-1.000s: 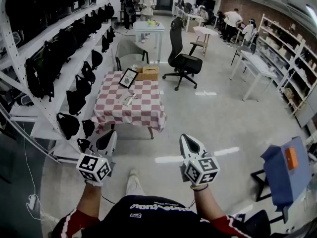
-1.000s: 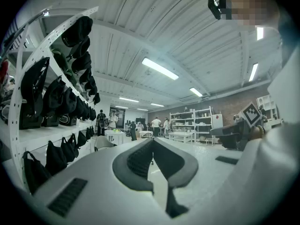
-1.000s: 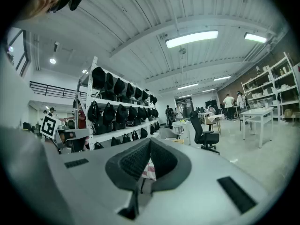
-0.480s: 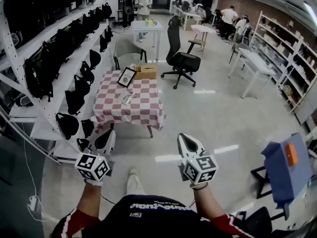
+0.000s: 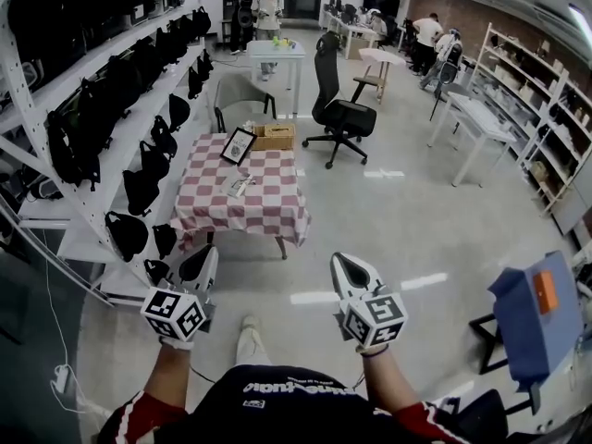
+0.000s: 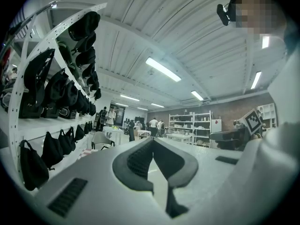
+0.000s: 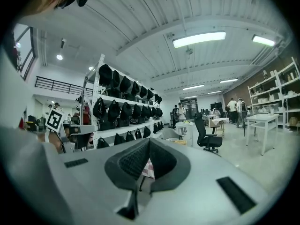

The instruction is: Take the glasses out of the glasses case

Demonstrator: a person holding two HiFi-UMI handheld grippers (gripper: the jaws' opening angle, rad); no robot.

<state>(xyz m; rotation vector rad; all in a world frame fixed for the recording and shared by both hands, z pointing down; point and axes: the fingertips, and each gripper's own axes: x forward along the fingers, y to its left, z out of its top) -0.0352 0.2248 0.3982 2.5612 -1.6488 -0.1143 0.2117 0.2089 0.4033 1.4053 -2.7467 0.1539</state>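
Head view: brown box [image 5: 275, 137], glasses case [image 5: 239, 186] on checkered table [image 5: 270, 203]

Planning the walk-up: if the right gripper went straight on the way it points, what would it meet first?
Probably the checked-cloth table: its cloth shows just past the tips of the shut right gripper. Only bare floor lies before it, though depth is uncertain.
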